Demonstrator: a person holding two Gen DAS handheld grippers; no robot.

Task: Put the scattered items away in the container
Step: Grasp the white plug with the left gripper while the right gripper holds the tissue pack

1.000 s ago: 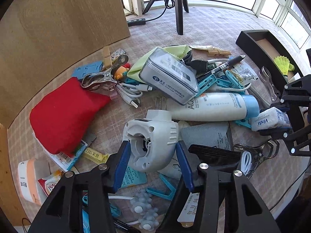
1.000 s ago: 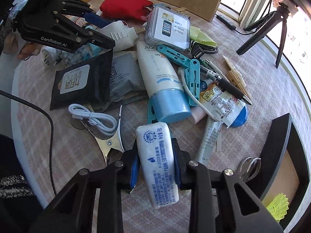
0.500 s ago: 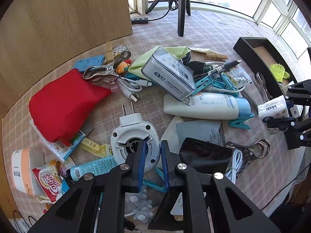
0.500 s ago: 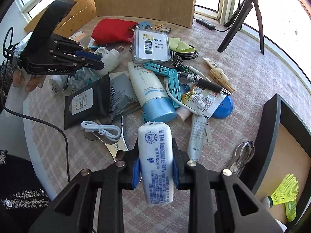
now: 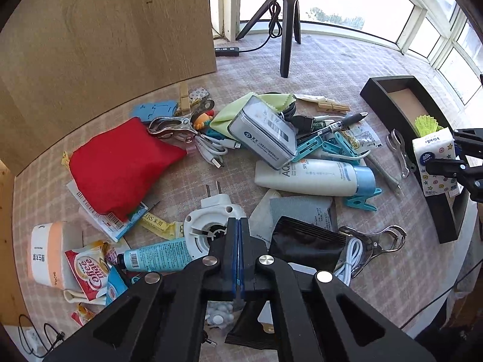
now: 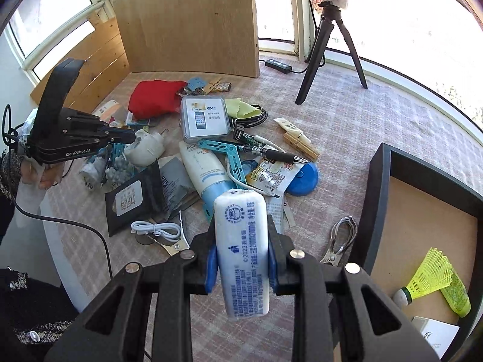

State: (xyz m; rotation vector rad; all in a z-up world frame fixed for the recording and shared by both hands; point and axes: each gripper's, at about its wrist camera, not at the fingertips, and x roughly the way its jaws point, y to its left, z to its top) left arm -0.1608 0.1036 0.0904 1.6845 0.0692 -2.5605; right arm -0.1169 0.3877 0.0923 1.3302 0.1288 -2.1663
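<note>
Shuttlecock (image 6: 428, 280) inside black container (image 6: 374, 199), tissue pack (image 6: 241, 250) outside

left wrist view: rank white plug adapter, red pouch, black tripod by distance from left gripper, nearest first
1. White plug adapter: right at the tips of the shut left gripper, slightly left.
2. Red pouch: mid-table, off to the left.
3. Black tripod: far edge of the table by the window.
</note>
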